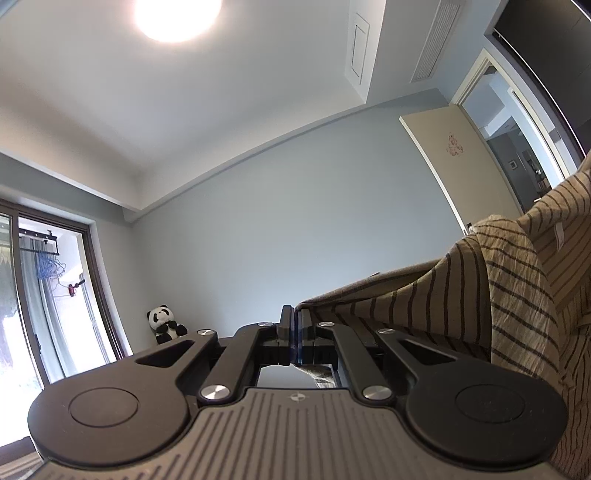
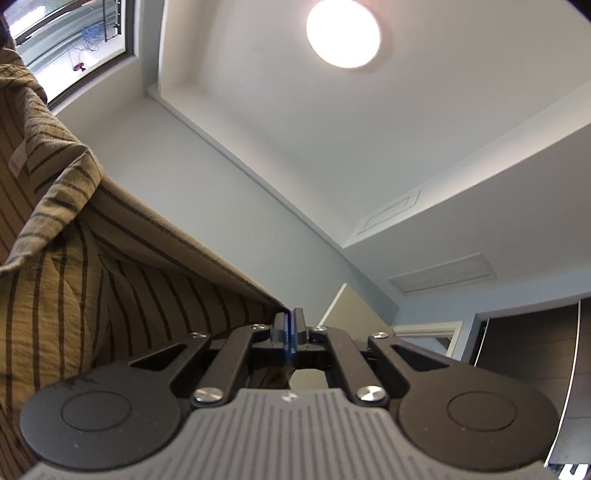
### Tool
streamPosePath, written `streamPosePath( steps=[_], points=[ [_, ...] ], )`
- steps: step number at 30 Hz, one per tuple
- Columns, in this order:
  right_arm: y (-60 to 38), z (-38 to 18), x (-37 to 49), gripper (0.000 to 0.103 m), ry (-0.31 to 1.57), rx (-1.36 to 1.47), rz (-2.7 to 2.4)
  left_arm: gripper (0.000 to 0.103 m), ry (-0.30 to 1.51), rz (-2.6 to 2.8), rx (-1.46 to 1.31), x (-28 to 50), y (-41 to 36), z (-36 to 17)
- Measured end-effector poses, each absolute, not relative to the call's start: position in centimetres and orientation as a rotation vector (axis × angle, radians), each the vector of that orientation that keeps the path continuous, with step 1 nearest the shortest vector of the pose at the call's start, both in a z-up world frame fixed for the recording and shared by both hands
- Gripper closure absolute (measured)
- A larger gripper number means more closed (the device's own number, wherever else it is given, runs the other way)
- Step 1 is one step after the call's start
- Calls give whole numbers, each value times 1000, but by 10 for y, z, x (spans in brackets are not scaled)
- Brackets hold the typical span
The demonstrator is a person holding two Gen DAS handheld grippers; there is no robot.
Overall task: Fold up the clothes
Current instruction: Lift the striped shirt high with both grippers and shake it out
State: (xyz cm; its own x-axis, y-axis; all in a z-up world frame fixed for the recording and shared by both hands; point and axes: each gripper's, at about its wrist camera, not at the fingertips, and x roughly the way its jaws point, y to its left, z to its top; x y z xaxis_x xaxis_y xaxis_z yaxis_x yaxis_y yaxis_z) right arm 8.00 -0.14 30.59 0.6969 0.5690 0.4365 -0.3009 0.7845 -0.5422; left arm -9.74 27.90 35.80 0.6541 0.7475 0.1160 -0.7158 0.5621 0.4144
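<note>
Left gripper (image 1: 296, 334) fingers pinch one top corner of striped shirt (image 1: 517, 280); right gripper (image 2: 291, 334) fingers pinch the other. Shirt hangs stretched between them, raised toward the ceiling lamp (image 2: 343, 33). Judged soft, light, limp; edges and corners suit gripping

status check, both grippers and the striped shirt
Left gripper shut on striped shirt edge. Right gripper shut on its other edge, shirt held up, stretched between them. Nothing seen in the way.
</note>
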Motion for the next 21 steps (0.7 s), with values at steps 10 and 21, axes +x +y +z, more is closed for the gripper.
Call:
streamPosePath(
  steps=[10, 21],
  points=[
    [38, 305, 130, 101, -560, -480, 528, 103, 226, 856, 408, -34, 338, 320],
    [152, 199, 229, 101, -330, -682, 625, 103, 477, 822, 338, 60, 438, 224]
  ],
)
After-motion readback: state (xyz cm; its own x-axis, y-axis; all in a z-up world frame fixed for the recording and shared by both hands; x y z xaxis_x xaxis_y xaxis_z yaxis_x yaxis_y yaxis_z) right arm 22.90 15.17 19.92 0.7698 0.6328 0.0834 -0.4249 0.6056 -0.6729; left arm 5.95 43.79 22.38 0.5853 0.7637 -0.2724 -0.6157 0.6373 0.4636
